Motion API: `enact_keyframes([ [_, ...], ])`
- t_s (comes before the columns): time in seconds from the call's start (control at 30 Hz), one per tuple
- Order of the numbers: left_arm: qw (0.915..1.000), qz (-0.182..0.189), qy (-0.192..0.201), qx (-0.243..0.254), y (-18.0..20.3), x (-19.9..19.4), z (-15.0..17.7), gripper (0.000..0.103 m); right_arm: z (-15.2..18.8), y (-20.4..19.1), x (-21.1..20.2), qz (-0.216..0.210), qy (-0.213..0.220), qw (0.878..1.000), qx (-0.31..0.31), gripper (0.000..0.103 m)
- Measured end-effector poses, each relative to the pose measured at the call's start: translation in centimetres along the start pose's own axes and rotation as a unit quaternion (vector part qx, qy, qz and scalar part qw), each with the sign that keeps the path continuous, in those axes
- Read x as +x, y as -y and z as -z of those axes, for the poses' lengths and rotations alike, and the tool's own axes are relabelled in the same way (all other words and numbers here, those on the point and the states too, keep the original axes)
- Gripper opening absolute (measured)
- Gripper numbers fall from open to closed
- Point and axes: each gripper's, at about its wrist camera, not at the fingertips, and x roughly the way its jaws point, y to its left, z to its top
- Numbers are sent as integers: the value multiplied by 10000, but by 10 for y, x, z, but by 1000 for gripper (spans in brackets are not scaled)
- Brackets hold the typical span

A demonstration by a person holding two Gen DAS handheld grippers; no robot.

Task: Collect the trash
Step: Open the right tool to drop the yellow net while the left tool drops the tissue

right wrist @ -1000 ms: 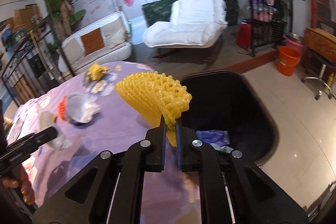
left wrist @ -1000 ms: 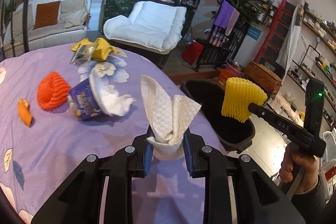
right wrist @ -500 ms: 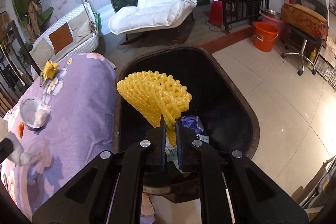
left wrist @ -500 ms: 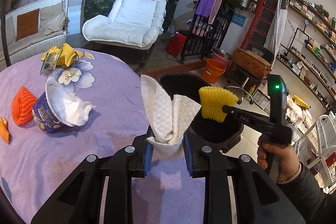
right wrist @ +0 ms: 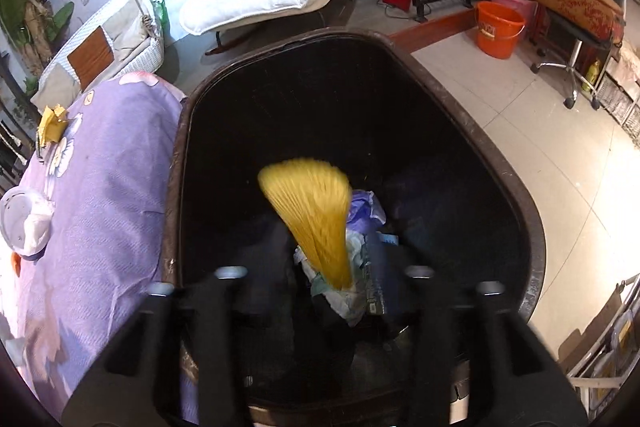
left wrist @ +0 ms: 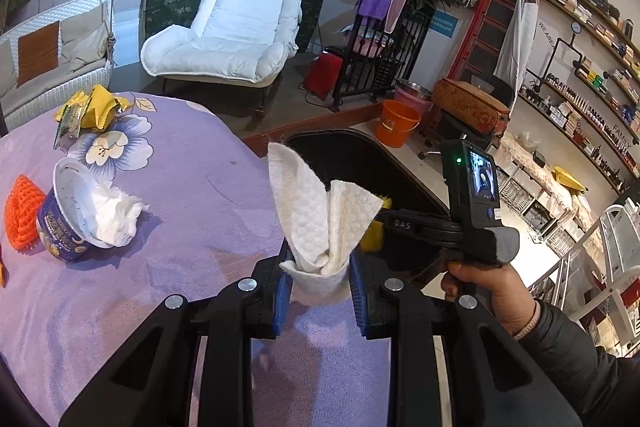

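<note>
My left gripper (left wrist: 318,291) is shut on a white paper towel (left wrist: 324,223) and holds it above the purple tablecloth (left wrist: 192,187) near the table edge. My right gripper (right wrist: 324,287) is over the black trash bin (right wrist: 500,163), with its jaws spread apart. The yellow foam net (right wrist: 316,211) is blurred between them, falling free into the bin onto other trash. In the left wrist view the right gripper's fingers (left wrist: 404,225) reach over the bin (left wrist: 360,155), with a bit of yellow net (left wrist: 374,233) showing behind the towel.
On the table lie a blue cup stuffed with tissue (left wrist: 76,215), an orange foam net (left wrist: 22,211) and a yellow wrapper (left wrist: 90,109). An orange bucket (right wrist: 498,31) and a stool (right wrist: 576,19) stand on the floor beyond the bin.
My right gripper has moved down over the bin and opened, and the yellow foam net has dropped from it. My left gripper has swung right, still holding the paper towel.
</note>
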Motion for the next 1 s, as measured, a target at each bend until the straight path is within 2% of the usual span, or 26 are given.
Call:
enact_keyframes([
  [0.23, 9998, 151, -89, 95, 7, 16, -11, 26, 11, -4, -18, -79, 235, 9997, -61, 61],
  [0.4, 9991, 345, -197, 163, 17, 35, -22, 26, 23, 0, -52, -13, 696, 9975, -104, 68],
  [0.6, 9977, 477, -375, 287, 31, 61, -28, 26, 35, 14, -83, 179, 1043, 9943, -109, 71],
  [0.7, 9969, 499, -494, 341, 38, 75, -30, 26, 41, 24, -94, 334, 1178, 9925, -22, 81],
  [1.0, 9939, 533, -857, 438, 53, 113, -36, 26, 55, 51, -115, 364, 1353, 9893, 407, 82],
])
